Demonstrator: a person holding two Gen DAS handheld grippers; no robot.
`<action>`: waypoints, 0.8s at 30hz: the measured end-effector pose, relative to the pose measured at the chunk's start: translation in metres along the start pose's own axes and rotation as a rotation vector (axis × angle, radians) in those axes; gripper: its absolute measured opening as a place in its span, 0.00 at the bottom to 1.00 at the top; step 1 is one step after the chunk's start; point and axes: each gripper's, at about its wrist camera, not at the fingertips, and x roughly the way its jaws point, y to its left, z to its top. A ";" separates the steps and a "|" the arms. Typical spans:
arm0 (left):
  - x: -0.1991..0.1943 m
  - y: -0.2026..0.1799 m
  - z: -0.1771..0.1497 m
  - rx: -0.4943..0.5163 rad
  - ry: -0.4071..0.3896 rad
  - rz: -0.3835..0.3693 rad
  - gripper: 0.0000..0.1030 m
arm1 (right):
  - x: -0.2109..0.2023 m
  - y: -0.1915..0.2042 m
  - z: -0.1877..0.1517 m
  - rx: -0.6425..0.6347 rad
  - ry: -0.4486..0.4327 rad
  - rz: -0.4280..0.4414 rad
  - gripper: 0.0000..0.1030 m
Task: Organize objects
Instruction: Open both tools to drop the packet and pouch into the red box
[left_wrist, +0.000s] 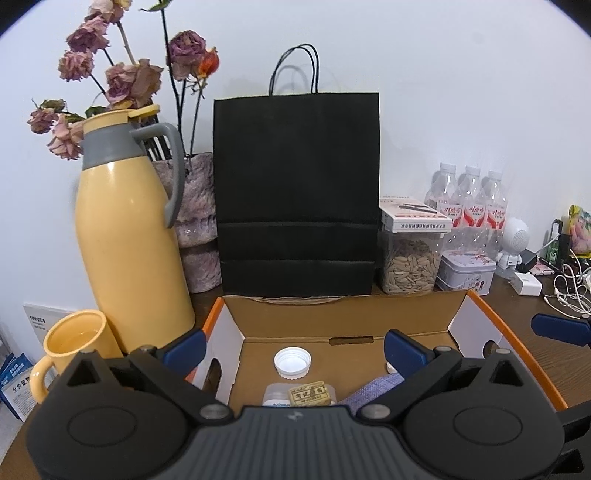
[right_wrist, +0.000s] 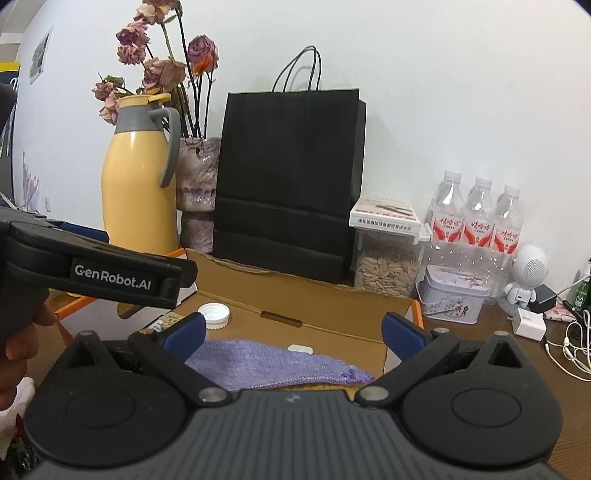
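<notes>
1. The left gripper (left_wrist: 293, 349) is seen with its blue-padded fingers spread wide and nothing held between them; it is poised over the open cardboard box (left_wrist: 343, 317).
2. The right gripper (right_wrist: 293, 332) is likewise spread wide and empty, held above the right end of the same box (right_wrist: 295, 295). The left gripper's black body is caught at the left edge of the right wrist view, with part of a hand (right_wrist: 18, 332) behind it.
3. Inside the box, a white bottle cap (left_wrist: 292, 363) is found lying open side up on the floor near the back wall. In front of it, a small tan block with printed characters (left_wrist: 309, 393) is seen resting on a clear plastic container (left_wrist: 275, 395).
4. A folded purple cloth (right_wrist: 269, 363) is laid in the right part of the box, and a small white piece (right_wrist: 300, 348) lies just behind it.
5. Behind the box, a black paper bag (left_wrist: 297, 192) is stood upright against the wall.
6. To its left, a yellow thermos jug (left_wrist: 129, 229), a yellow mug (left_wrist: 75, 345) and a vase of dried roses (left_wrist: 197, 206) are placed.
7. To its right, a clear jar of seeds (left_wrist: 410, 264) with a small carton on top, a decorated tin (left_wrist: 465, 273), three water bottles (left_wrist: 471, 206) and a white robot figure (left_wrist: 515, 240) are arranged on the wooden table (left_wrist: 517, 306).
</notes>
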 end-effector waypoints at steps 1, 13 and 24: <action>-0.003 0.001 0.000 -0.003 -0.005 -0.001 1.00 | -0.003 0.000 0.000 -0.003 -0.005 0.000 1.00; -0.039 0.010 -0.012 -0.022 -0.032 -0.008 1.00 | -0.038 0.003 -0.001 -0.002 -0.050 -0.007 1.00; -0.075 0.019 -0.027 -0.043 -0.062 -0.028 1.00 | -0.073 0.010 -0.012 0.010 -0.074 -0.026 1.00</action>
